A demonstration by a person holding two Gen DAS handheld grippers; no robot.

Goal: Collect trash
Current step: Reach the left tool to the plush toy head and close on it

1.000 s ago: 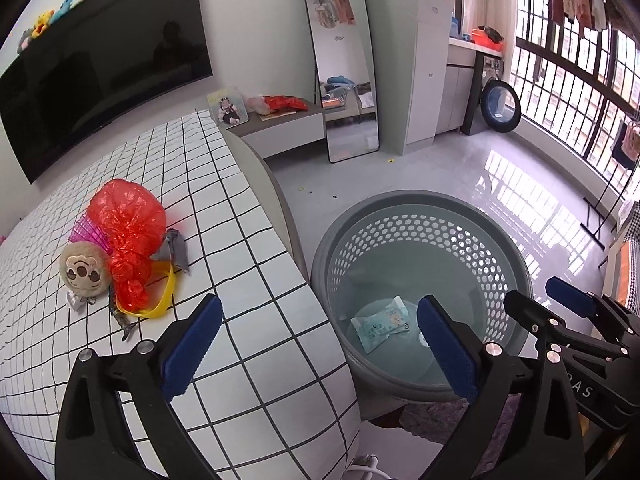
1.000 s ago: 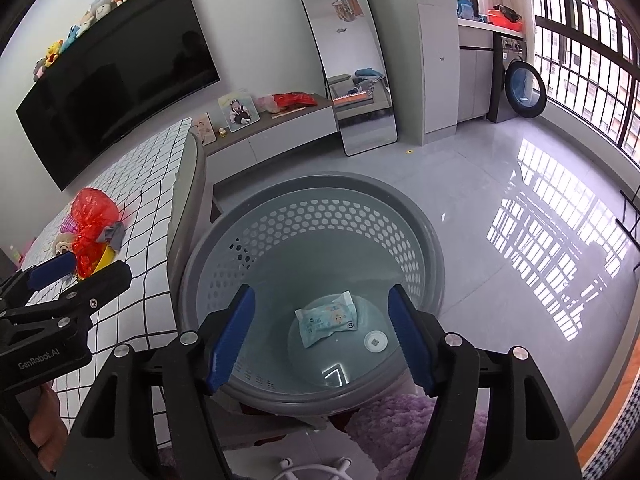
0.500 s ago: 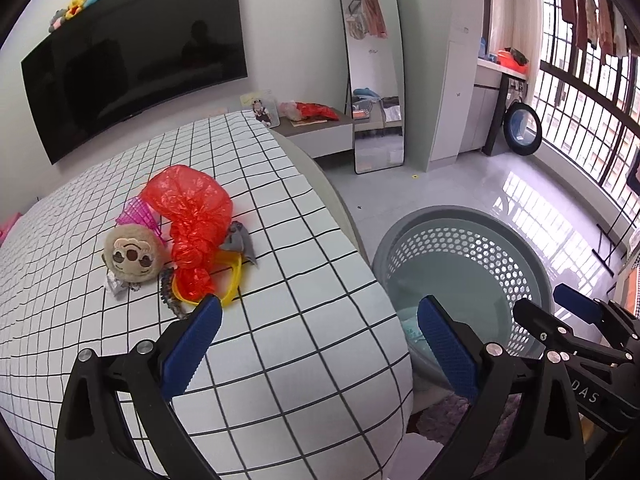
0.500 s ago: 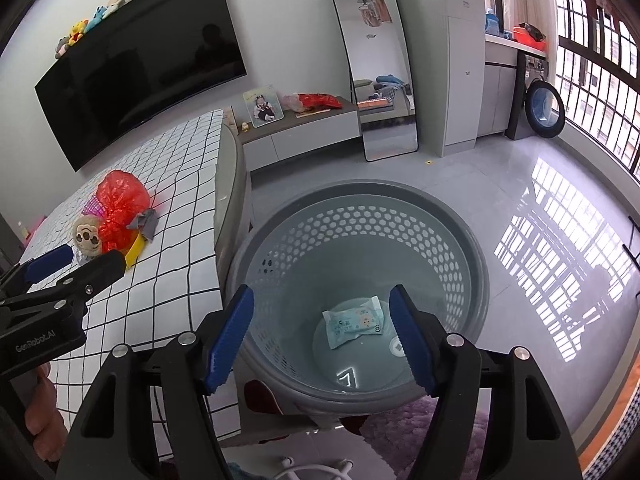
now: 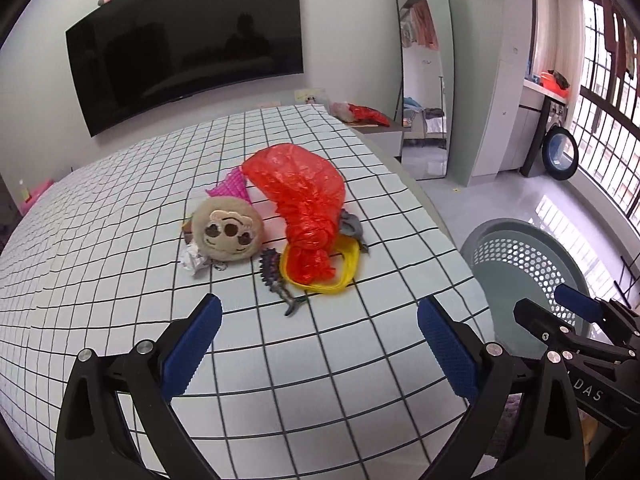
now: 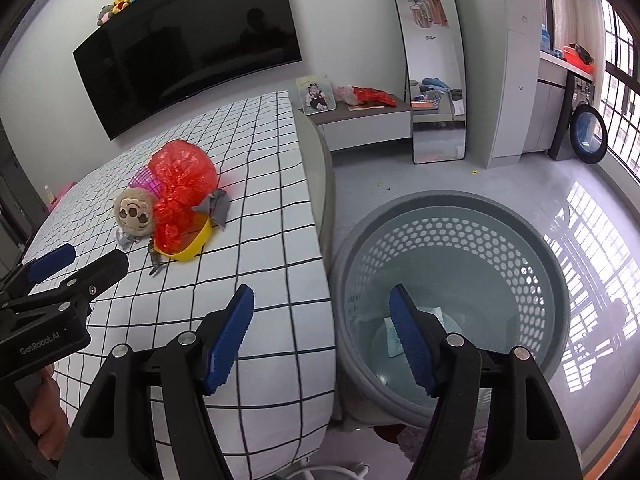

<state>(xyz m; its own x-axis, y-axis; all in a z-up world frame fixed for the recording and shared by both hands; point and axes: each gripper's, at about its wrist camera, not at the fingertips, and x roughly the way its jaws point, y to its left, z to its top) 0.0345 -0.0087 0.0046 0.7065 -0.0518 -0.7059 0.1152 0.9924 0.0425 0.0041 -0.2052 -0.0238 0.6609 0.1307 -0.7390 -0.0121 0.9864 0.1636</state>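
A crumpled red plastic bag (image 5: 304,200) lies on the checked bed (image 5: 120,248), over a yellow ring (image 5: 348,264), beside a round plush face (image 5: 228,232), a pink net piece (image 5: 232,188), a crumpled silver wrapper (image 5: 192,260), a grey scrap (image 5: 350,226) and a small toy dinosaur (image 5: 276,280). The same pile shows in the right wrist view, with the bag (image 6: 180,184). My left gripper (image 5: 316,344) is open and empty, just short of the pile. My right gripper (image 6: 322,340) is open and empty over the bed edge beside the grey laundry basket (image 6: 452,208), which holds a wet-wipe pack (image 6: 394,340).
The basket (image 5: 520,248) stands on the floor right of the bed. A wall TV (image 5: 184,48), a low cabinet with a photo frame (image 6: 316,96), a standing mirror (image 5: 424,100) and a washing machine (image 6: 588,132) line the far side.
Both grippers have swung left, from over the basket toward the bed. The pile is now straight ahead of the left gripper. Both stay open and empty.
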